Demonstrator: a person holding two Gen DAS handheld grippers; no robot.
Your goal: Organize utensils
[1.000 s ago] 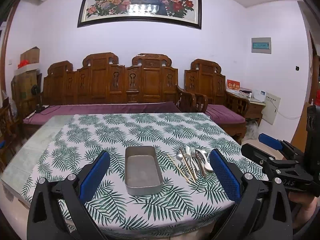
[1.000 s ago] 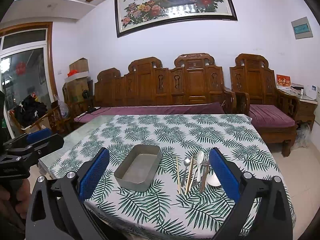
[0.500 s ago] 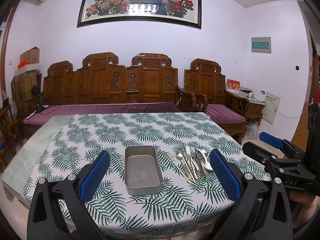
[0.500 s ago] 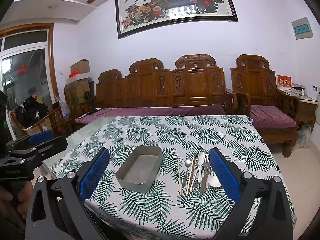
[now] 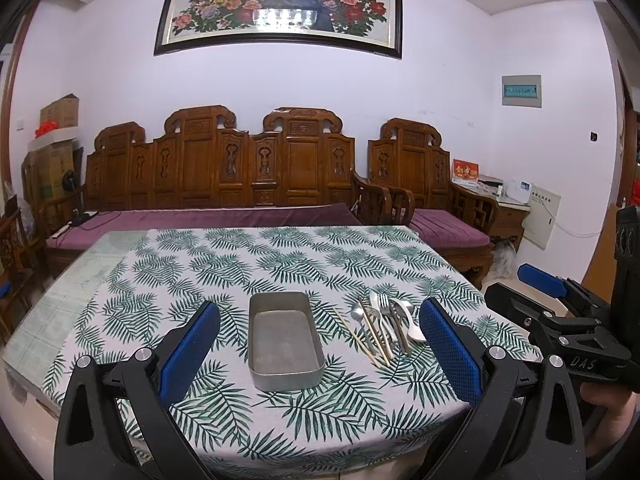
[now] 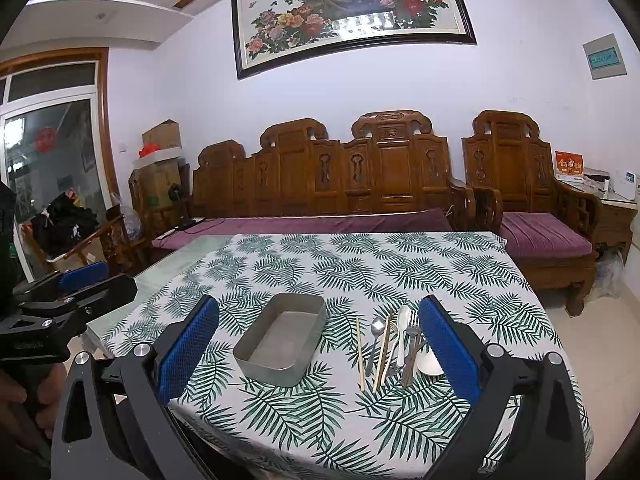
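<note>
The left gripper point(image 5: 319, 344) hangs in the air short of the near table edge, its two blue-padded fingers point(image 5: 188, 354) spread wide with nothing between them. Seen past it, the metal tray point(image 5: 285, 340) lies in the gap between the pads, resting on the cloth with its long side running away from the person. The right gripper point(image 6: 319, 344) is held the same way, jaws wide and empty, above the near edge a little further right; each tool shows at the margin of the other's view, and part of a hand point(image 5: 612, 408) wraps the right one's handle.

The tray is rectangular, with rounded corners and nothing in it. Just to its right, apart from it, lies the cluster of utensils: a loose wooden chopstick point(image 6: 360, 354) nearest the tray, then a small metal spoon point(image 6: 375, 338), a second chopstick point(image 6: 384, 354) angled across, a fork point(image 6: 411, 344) and a white soup spoon point(image 6: 429, 364) at the far right. Several of these overlap and I cannot separate every piece.

All of it sits on a tablecloth point(image 6: 420, 264) printed with green palm leaves. Behind the table stands a carved wooden bench point(image 5: 224, 168) with purple cushions, and above it hangs a framed peacock-and-flowers picture point(image 5: 280, 4).
</note>
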